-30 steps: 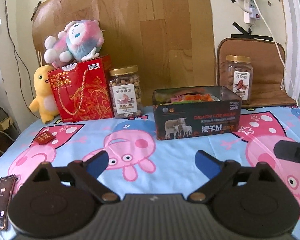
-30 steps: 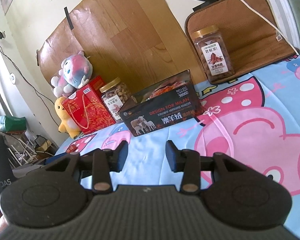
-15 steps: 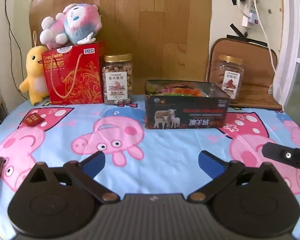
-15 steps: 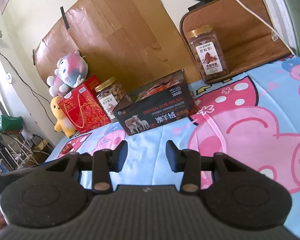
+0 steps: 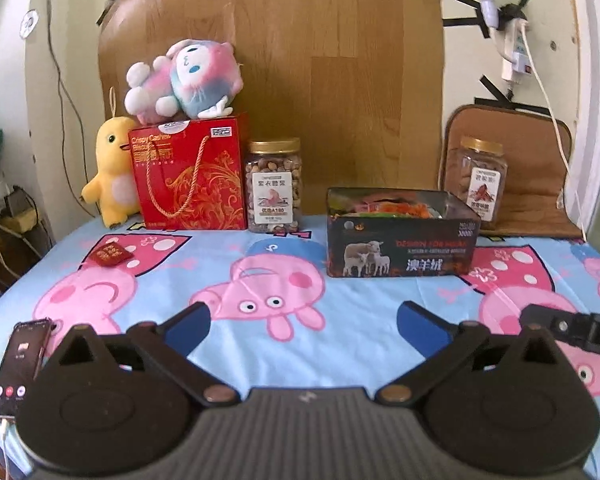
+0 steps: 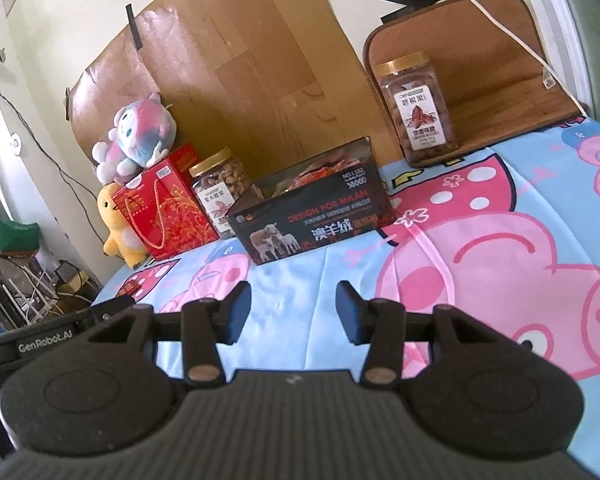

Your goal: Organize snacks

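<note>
Both grippers hung low over the near part of the tabletop [image 5: 340, 344], which was covered by a blue cloth printed with pink cartoon pigs. The left gripper [image 5: 303, 320] had its blue-padded fingers [image 5: 188, 322] spread wide with nothing between them; the right gripper [image 6: 293, 312] also stood with a clear gap between its fingers and held nothing. Toward the far edge, right of the middle, sat an open black box [image 5: 400, 246] printed with sheep, holding a jumble of colourful snack packets [image 5: 392, 206] whose kinds were too blurred to tell. Just beside the box's far right corner a gold-lidded jar of nuts [image 5: 480, 180] stood upright on a brown mat [image 5: 540, 152] that leaned up against the wall. Left of the box, along the far edge, stood a second gold-lidded jar of nuts [image 5: 275, 186], and touching its left side a red gift box [image 5: 190, 176] with a rope handle. A pink and blue plush toy [image 5: 184, 80] lay on top of the red box, and a yellow plush duck [image 5: 110, 172] stood at the far left corner. A small red packet [image 5: 110, 255] lay alone near the left edge, well apart from the black box. At the near left corner a phone [image 5: 18, 364] lay with its screen lit.
</note>
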Available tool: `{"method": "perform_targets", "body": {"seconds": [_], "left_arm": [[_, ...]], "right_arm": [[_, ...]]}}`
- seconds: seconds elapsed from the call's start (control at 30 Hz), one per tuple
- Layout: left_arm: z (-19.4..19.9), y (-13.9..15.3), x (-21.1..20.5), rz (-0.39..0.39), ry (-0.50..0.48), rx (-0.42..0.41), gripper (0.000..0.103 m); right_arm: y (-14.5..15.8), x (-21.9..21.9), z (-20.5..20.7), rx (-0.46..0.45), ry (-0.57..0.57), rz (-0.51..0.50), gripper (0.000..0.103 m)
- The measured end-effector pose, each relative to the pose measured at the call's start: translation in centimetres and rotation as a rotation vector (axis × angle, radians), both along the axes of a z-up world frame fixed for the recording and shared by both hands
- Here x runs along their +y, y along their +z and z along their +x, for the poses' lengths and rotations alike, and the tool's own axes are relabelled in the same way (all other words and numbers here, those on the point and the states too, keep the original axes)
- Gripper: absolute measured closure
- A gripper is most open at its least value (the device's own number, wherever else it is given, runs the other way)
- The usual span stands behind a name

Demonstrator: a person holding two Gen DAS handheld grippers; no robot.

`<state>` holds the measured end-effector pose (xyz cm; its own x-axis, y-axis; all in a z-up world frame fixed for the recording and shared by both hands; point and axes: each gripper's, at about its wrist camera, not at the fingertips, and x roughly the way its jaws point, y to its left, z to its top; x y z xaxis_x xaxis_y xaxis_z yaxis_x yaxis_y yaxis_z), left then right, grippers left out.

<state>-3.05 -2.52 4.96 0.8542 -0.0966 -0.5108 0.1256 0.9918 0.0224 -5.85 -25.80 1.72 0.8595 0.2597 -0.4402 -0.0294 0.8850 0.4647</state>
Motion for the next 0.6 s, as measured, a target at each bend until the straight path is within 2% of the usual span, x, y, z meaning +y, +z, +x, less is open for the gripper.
{"method": "perform_targets", "body": {"seconds": [0.6], "left_arm": [[0.5, -1.8, 0.5, -0.035, -0.066, 0.087, 0.000]], "right_arm": [[-0.4, 1.3, 0.5, 0.029, -0.018, -0.032, 0.053]]}}
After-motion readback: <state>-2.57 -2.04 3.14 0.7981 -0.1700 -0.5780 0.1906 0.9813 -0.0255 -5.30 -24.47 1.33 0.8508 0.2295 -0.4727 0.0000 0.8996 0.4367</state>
